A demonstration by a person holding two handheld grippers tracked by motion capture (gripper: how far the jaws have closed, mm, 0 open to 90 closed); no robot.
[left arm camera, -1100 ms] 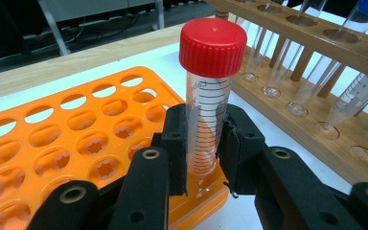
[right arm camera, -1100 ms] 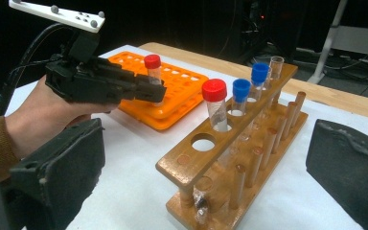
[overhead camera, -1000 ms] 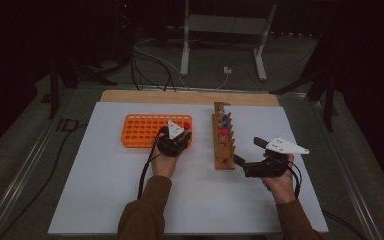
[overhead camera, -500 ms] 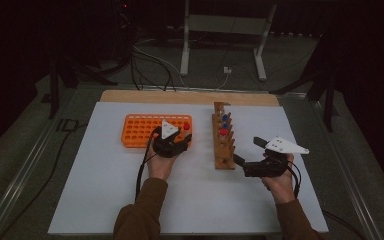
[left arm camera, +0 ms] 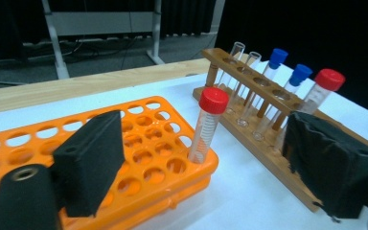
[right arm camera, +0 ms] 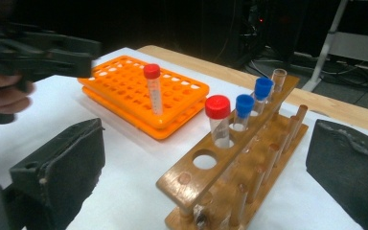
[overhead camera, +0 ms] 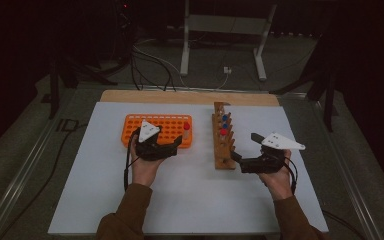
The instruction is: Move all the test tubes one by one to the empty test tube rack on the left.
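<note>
The white table mat [overhead camera: 190, 200] carries my orange tube rack [left arm camera: 139, 158], with the wooden rack [right arm camera: 239, 167] beside it. My left gripper [left arm camera: 206, 167] has just been opening, nothing between its jaws; the red-capped tube [left arm camera: 206, 127] stands in the orange rack's corner hole. My right gripper [right arm camera: 211, 187] gapes wide, empty.

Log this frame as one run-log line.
left gripper: jaws just opened, nothing between | red-capped tube: upright in orange rack corner | right gripper: open, by wooden rack
</note>
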